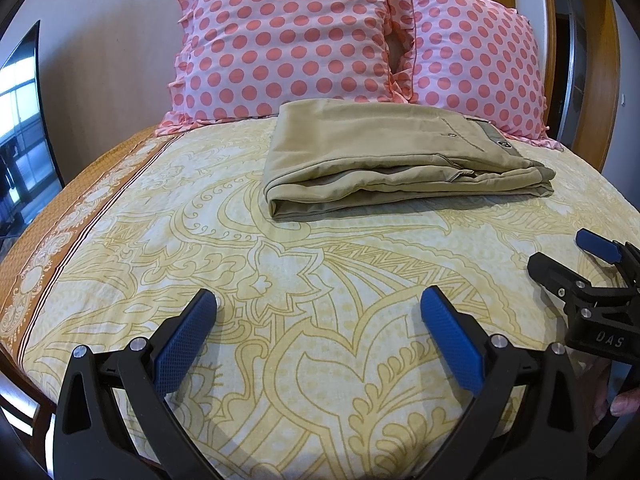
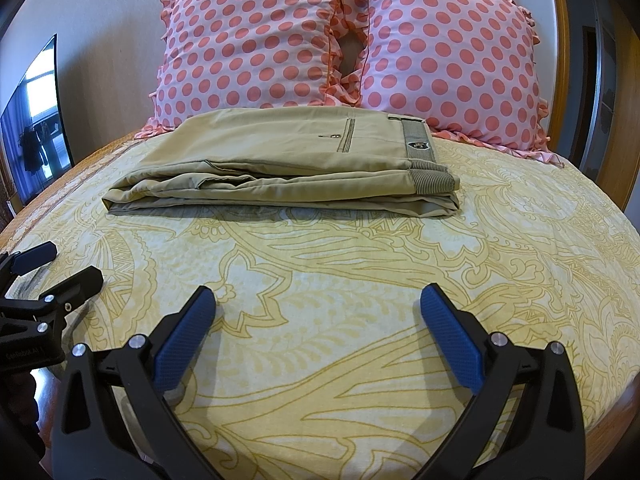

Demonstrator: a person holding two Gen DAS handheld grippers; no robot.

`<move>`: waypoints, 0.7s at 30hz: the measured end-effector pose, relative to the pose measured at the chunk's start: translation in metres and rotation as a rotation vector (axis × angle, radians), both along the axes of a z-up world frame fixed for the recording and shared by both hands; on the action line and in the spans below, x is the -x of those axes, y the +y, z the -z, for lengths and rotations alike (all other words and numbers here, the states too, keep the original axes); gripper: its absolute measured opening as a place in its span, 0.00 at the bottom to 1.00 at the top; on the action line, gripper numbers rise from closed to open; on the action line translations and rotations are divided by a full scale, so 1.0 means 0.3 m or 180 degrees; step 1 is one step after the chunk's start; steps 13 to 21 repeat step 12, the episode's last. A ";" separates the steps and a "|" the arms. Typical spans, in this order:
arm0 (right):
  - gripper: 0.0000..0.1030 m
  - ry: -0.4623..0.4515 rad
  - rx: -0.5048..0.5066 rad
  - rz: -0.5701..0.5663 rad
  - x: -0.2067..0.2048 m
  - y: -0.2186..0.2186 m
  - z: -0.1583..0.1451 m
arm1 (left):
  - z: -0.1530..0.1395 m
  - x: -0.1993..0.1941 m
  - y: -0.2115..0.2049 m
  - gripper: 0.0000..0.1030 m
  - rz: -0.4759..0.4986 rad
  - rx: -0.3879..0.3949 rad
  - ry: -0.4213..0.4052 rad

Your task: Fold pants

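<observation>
Left wrist view. The left gripper [image 1: 318, 304] hovers over the patterned bedsheet [image 1: 168, 280] near the foot of the bed, jaws wide apart and holding nothing. The khaki pants [image 1: 384, 152] lie well ahead of it as a compact, layered rectangle, the fold to the left and the waistband end to the right, just in front of two polka-dot pillows [image 1: 280, 36]. The right gripper [image 1: 568, 256] enters at the right edge, its jaws likewise apart and empty.

Right wrist view. The right gripper [image 2: 318, 304] is also clear of the garment, jaws spread over bare sheet. The pants [image 2: 280, 160] rest flat in stacked layers, the striped waistband lining [image 2: 420, 148] and back pocket uppermost at the right. The left gripper [image 2: 56, 268] shows at the left edge, apart.

Interpretation: both tools standing back and unloaded, with the garment squared and untouched, suggests the folding is essentially complete.
</observation>
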State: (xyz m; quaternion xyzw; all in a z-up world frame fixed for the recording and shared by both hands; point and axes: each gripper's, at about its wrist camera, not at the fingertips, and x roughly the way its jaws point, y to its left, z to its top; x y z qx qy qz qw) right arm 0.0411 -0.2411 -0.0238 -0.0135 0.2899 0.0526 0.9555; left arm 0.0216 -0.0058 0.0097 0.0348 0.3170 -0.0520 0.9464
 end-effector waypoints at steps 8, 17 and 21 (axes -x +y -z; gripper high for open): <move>0.98 -0.0001 0.0000 0.0001 -0.001 0.001 0.001 | 0.000 -0.002 0.000 0.99 0.0006 -0.0005 0.0000; 0.98 -0.0002 0.0000 0.0001 -0.001 0.001 0.001 | 0.000 -0.005 -0.004 0.99 0.0008 -0.0006 0.0010; 0.98 -0.0002 0.0000 0.0001 -0.001 0.001 0.001 | 0.000 -0.005 -0.004 0.99 0.0008 -0.0006 0.0010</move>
